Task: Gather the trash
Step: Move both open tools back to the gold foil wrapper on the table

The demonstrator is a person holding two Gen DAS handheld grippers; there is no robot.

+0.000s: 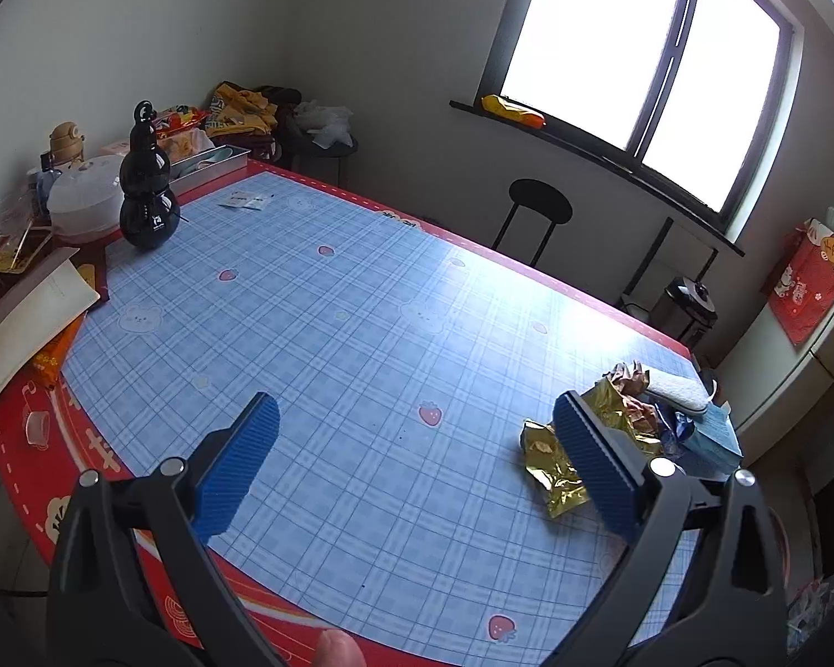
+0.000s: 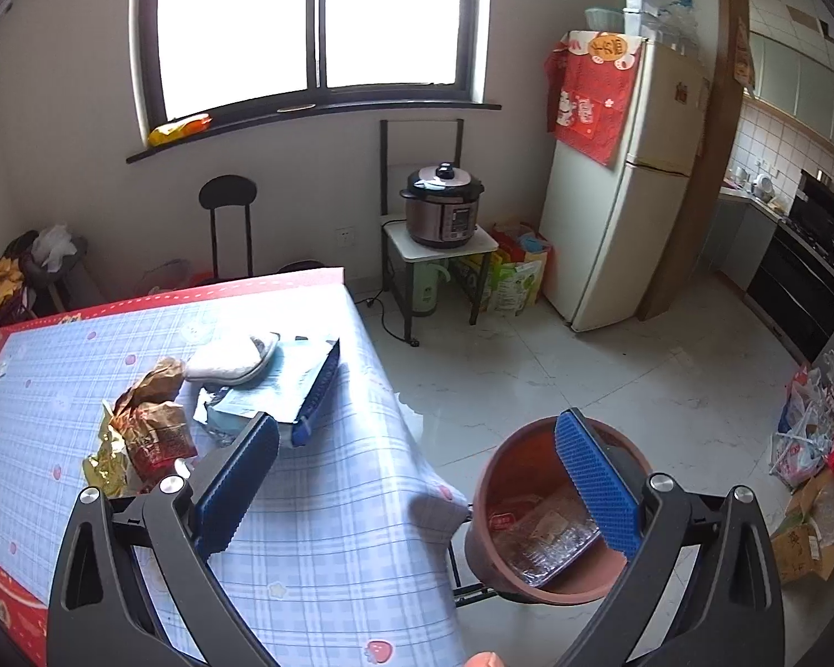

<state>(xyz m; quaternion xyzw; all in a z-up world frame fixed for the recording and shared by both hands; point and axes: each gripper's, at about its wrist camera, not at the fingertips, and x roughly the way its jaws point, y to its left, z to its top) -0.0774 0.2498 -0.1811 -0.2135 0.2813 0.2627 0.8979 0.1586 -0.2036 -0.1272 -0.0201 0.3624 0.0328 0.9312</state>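
From my right claw [image 2: 417,478], spread wide with nothing in it and straddling the tabletop [image 2: 328,533] edge, the round brown plastic bin [image 2: 506,478] on the floor sits just ahead and below on its right side, with clear wrappers already inside. The crumpled gold and red foil wrappers [image 2: 139,433] lie on the tabletop off to its left, near the corner. My left claw [image 1: 417,461], equally wide and empty, hovers with the same wrappers [image 1: 550,461] just beside its right finger, so I judge it the nearer one.
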